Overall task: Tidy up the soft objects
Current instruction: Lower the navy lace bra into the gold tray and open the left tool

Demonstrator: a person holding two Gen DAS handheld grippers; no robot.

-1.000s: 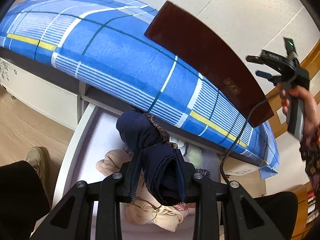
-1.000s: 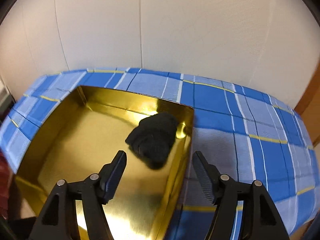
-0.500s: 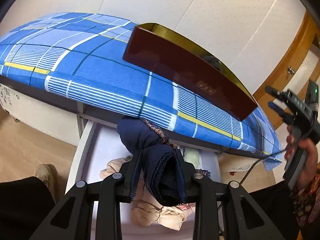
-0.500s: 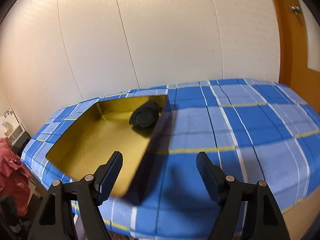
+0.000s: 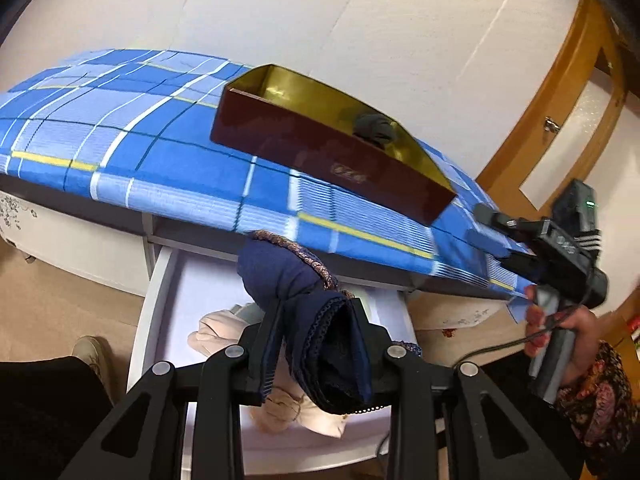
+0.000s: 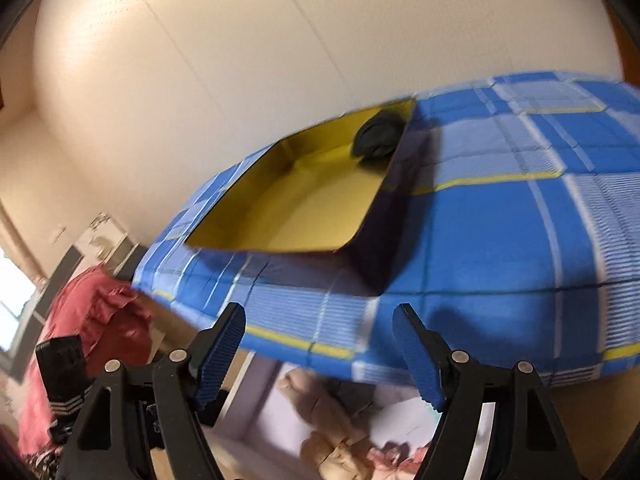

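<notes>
My left gripper point(image 5: 316, 344) is shut on a rolled navy blue garment point(image 5: 304, 304) with a lace edge, held above an open white drawer point(image 5: 158, 304). Beige soft items point(image 5: 218, 330) lie in the drawer, also seen in the right wrist view point(image 6: 332, 436). A dark red box with a gold inside point(image 5: 332, 156) sits on the blue plaid bed point(image 5: 120, 136) and holds a rolled black item point(image 5: 376, 128). My right gripper point(image 6: 320, 356) is open and empty, low in front of the bed edge; it shows at the right of the left wrist view point(image 5: 548, 252).
A white wall stands behind the bed. A wooden door frame point(image 5: 576, 64) is at the right. A red cloth heap point(image 6: 92, 320) lies left of the bed. A shoe point(image 5: 90, 354) and wooden floor are left of the drawer.
My left gripper has risen with the navy garment, so the box's gold inside now shows. My right gripper has pulled back and dropped from above the box to the bed's edge.
</notes>
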